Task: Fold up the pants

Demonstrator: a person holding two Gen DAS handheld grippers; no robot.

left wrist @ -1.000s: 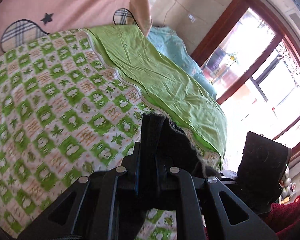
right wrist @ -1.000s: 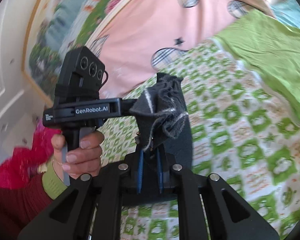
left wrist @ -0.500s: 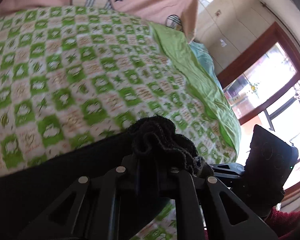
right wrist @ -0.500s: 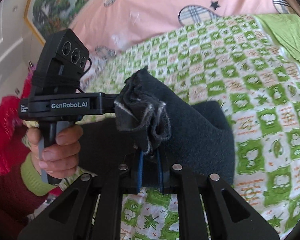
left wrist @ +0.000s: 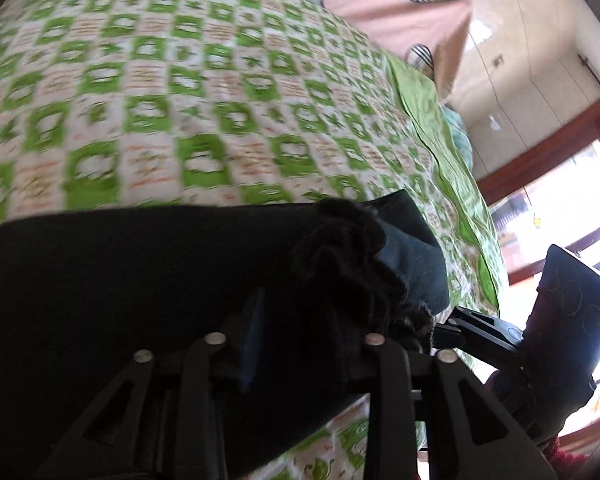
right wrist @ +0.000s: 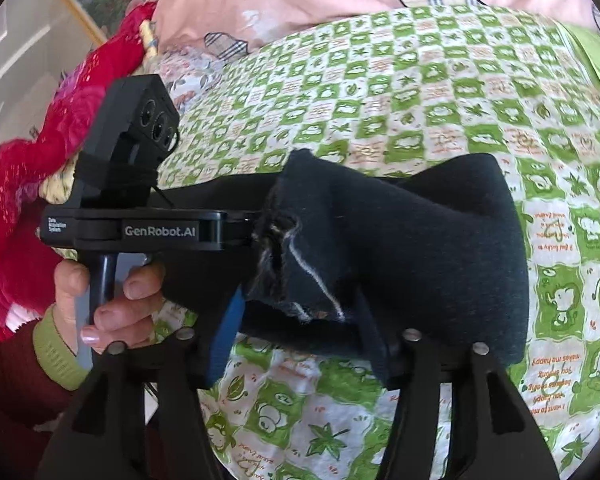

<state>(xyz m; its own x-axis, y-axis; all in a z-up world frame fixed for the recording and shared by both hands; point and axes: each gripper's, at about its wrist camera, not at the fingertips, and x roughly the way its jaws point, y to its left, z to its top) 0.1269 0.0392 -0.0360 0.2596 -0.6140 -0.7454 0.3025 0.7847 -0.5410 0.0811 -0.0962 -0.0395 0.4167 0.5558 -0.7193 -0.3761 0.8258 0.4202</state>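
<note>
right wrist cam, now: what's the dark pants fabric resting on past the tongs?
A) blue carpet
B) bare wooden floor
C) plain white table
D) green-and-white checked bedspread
D: the dark pants drape from the right tongs onto the green-and-white checked bedspread, which shows all around the fabric.
</note>
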